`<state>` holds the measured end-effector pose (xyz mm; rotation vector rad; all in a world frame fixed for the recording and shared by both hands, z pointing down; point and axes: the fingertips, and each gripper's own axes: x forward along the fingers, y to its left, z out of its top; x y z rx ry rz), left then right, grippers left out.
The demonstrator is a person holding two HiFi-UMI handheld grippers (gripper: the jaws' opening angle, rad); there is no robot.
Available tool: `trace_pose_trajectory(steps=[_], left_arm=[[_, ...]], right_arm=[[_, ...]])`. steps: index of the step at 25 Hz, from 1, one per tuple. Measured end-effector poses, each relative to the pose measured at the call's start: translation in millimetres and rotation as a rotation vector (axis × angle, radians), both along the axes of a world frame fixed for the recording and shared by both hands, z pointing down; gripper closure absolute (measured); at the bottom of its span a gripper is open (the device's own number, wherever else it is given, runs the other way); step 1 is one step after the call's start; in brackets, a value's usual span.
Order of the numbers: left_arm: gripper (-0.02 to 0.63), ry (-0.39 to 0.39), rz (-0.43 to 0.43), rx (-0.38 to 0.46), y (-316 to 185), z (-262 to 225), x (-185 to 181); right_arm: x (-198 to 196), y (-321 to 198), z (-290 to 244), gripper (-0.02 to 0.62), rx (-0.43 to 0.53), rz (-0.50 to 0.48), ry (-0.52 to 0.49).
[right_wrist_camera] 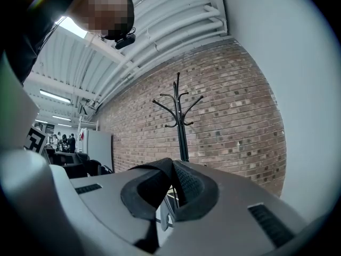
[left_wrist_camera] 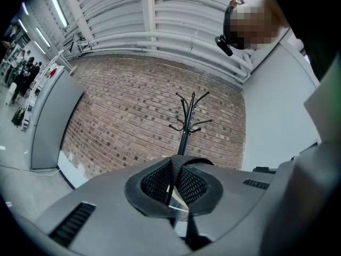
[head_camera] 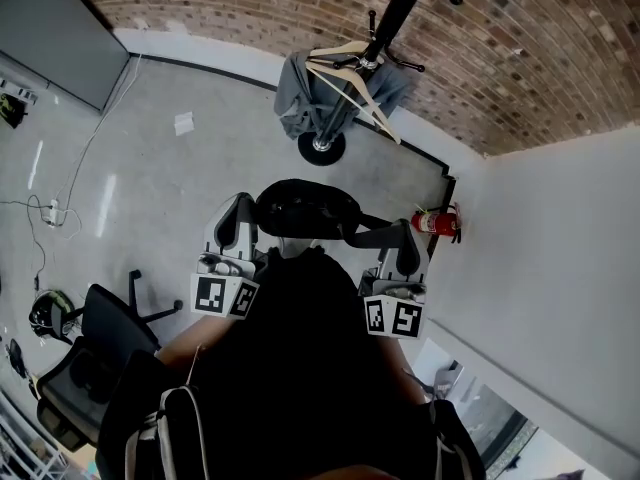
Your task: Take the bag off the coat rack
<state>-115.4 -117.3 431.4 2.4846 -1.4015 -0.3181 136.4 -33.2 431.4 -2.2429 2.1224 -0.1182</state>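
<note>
A black bag (head_camera: 305, 208) hangs between my two grippers, close to my body and apart from the coat rack (head_camera: 395, 13). My left gripper (head_camera: 240, 230) is shut on the bag's black webbing strap (left_wrist_camera: 177, 167), which runs up between the left gripper's (left_wrist_camera: 173, 183) pads. My right gripper (head_camera: 400, 248) is shut on another stretch of strap (right_wrist_camera: 154, 177), which folds over the right gripper's (right_wrist_camera: 169, 188) jaws. Both grippers point level at the black coat rack (left_wrist_camera: 185, 127), which stands before the brick wall. The rack's upper hooks (right_wrist_camera: 178, 100) are bare.
A grey garment (head_camera: 300, 93) and a wooden hanger (head_camera: 355, 83) hang low on the rack, above its round base (head_camera: 322, 148). A red fire extinguisher (head_camera: 437, 222) stands by the white wall at right. An office chair (head_camera: 95, 343) is at my left, with cables (head_camera: 50, 213) on the floor.
</note>
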Motion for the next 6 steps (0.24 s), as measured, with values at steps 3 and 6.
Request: trace_pose_trajectory(steps=[3,6], left_arm=[[0.586,0.001,0.01,-0.003,1.5,1.5,1.7],[0.586,0.003,0.016,-0.007,3.1,2.2,2.1]], right_arm=[[2.6,4.3,0.4,0.577,-0.001,0.017,0.002],[4.5,7.3,1.6,0.577,-0.007,0.031,0.001]])
